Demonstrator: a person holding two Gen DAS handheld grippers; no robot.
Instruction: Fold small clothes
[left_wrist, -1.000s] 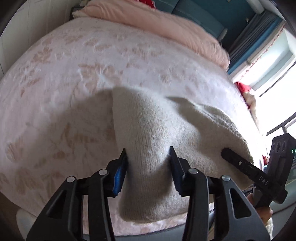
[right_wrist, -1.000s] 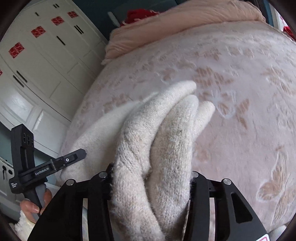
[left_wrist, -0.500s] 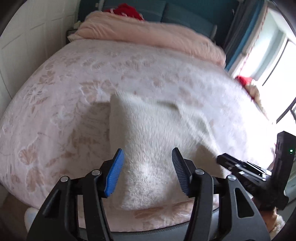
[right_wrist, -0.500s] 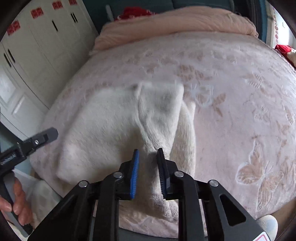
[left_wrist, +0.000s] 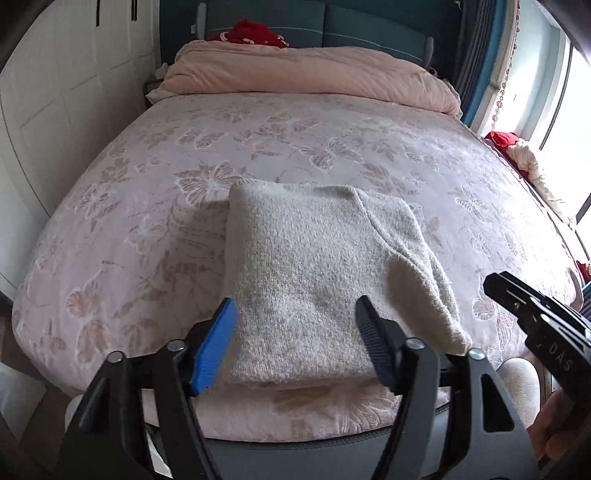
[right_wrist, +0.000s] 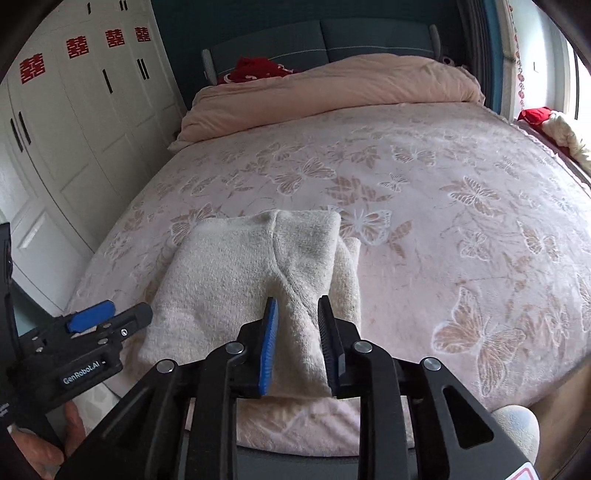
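Note:
A cream knitted sweater (left_wrist: 317, 273) lies folded into a rough rectangle near the front edge of the bed; it also shows in the right wrist view (right_wrist: 258, 280). My left gripper (left_wrist: 295, 314) is open and empty, held above the sweater's near edge. My right gripper (right_wrist: 297, 314) is open with a narrower gap, empty, above the folded sleeve on the sweater's right side. Each gripper shows in the other's view, the right one (left_wrist: 535, 317) at the right and the left one (right_wrist: 92, 332) at the left.
The bed has a pink butterfly-pattern cover (left_wrist: 295, 147). A rolled pink quilt (left_wrist: 314, 74) and a red cloth (left_wrist: 255, 33) lie at the head. White wardrobe doors (right_wrist: 74, 129) stand to the left. A window and more clothes (left_wrist: 524, 158) are at the right.
Both grippers have let go of the sweater and pulled back and up from it. The sweater now lies flat and folded on the bed.

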